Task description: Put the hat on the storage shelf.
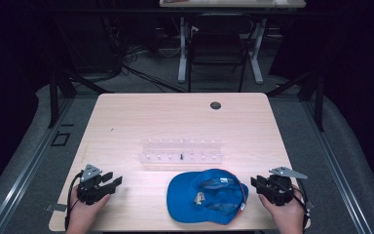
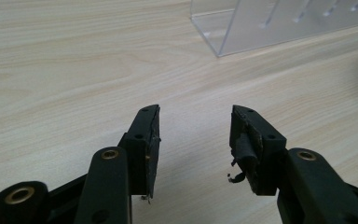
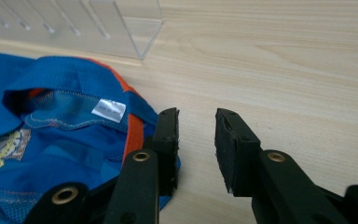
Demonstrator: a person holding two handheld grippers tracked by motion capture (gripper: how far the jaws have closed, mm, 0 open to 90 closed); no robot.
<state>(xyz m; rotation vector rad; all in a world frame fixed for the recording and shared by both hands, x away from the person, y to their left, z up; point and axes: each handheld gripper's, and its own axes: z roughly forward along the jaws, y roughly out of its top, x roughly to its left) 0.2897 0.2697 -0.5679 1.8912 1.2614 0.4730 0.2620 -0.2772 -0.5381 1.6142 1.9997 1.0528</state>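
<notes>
I see the blue fabric cap with orange trim [image 1: 207, 196] lying upside down on the pale wooden bench [image 1: 126, 117], near its front edge, between my two grippers. My left gripper [image 1: 115, 179] rests well to the cap's left, fingers [image 2: 147, 140] spread apart with only bare bench between them. My right gripper [image 1: 252, 184] sits just beside the cap's right edge, fingers [image 3: 235, 149] apart and holding nothing. The clear acrylic rack [image 1: 181, 150] stands just behind the cap.

Dark room here: grey floor [image 1: 126, 83] strewn with cables [image 1: 126, 66], a black chair [image 1: 218, 48] tucked under a white-legged desk [image 1: 233, 4] beyond.
</notes>
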